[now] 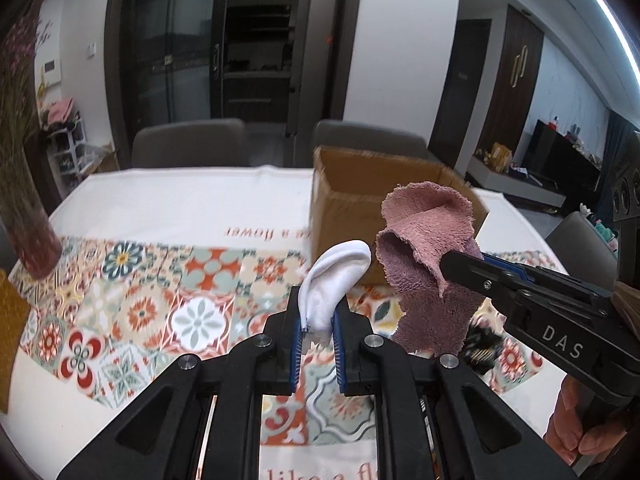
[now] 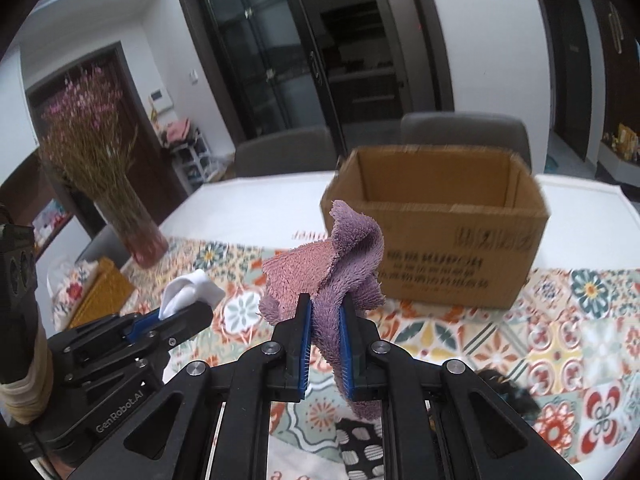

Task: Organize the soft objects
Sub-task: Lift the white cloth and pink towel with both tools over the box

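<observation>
Pink terry: the cloth (image 2: 332, 264) hangs clamped between the fingers of the right claw (image 2: 325, 320), lifted clear of the surface (image 2: 256, 204), with its lower end trailing down past the blue pads. In the left wrist view the same cloth (image 1: 428, 264) appears in front of the near wall of the box (image 1: 340, 216). The left claw (image 1: 318, 320) is closed on a white sock (image 1: 332, 284), which stands up between its fingers (also off the surface).

The cardboard box (image 2: 440, 240) stands open on the patterned cover, beyond both claws. The visible part of its interior shows bare back and side walls; the floor of the box is hidden by the near wall, so its contents cannot be determined.

Status, as a judgement:
- Done: two soft items are picked up, one per claw.
- Pending: neither item is over the box opening; both appear short of the near wall. Carrying and releasing remain.
- Remaining stock: a dark item (image 2: 508, 392) lies on the surface to the right of the right claw, and a black-and-white patterned piece (image 2: 360, 452) lies beneath that claw. Both appear to be soft goods not yet handled, though blur prevents firm identification.

The task looks to be at an early or middle stage. A vase (image 2: 136, 232) of dried flowers stands at the left, well apart from the box.
</observation>
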`<state>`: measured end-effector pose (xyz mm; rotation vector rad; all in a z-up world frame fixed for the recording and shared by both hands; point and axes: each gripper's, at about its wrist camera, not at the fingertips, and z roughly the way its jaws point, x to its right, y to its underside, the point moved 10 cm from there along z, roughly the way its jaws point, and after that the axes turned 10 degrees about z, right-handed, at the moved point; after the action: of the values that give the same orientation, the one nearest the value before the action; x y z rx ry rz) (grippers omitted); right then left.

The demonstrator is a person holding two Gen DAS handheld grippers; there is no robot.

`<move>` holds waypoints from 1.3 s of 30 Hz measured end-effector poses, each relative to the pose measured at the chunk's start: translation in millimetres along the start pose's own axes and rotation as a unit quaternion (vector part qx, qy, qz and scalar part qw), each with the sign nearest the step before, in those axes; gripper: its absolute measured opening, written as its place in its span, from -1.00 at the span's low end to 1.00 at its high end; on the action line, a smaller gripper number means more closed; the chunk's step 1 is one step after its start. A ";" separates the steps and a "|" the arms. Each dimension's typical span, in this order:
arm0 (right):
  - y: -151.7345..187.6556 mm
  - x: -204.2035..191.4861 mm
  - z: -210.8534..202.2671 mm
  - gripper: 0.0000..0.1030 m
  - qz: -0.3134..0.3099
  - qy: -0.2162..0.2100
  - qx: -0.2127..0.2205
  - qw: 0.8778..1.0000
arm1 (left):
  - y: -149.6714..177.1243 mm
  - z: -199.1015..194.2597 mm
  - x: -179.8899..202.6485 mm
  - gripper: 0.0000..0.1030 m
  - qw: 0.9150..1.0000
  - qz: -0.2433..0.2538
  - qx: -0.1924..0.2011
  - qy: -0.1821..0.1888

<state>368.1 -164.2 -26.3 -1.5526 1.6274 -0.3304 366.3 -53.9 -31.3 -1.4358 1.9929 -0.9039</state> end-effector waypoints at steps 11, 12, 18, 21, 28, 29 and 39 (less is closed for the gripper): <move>-63.2 12.8 -40.6 -0.73 0.006 0.002 0.071 0.997 | -73.0 -13.6 26.5 -0.71 0.998 0.034 0.055 0.008; -69.2 14.6 -42.7 -0.73 0.005 0.003 0.075 0.997 | -79.0 -13.5 29.0 -0.71 0.998 0.037 0.058 0.009; -97.3 19.6 -48.2 -0.73 -0.003 0.007 0.093 0.996 | -109.6 -7.6 39.1 -0.71 0.996 0.047 0.072 0.016; -110.9 23.7 -48.5 -0.73 -0.010 0.007 0.103 0.995 | -124.3 -1.0 41.2 -0.71 0.996 0.051 0.076 0.016; -143.3 40.1 -35.4 -0.73 -0.009 0.008 0.104 0.994 | -154.4 22.7 48.0 -0.71 0.995 0.063 0.077 0.014; -147.8 43.3 -33.1 -0.73 -0.008 0.010 0.106 0.994 | -156.8 26.0 48.9 -0.71 0.995 0.064 0.076 0.013; -168.4 74.4 8.7 -0.73 -0.005 0.018 0.081 0.997 | -170.5 84.0 56.3 -0.71 0.997 0.062 0.045 0.025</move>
<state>500.1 -262.6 56.5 -1.4412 1.5800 -0.4864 514.3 -162.5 43.6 -1.2382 2.0264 -0.9696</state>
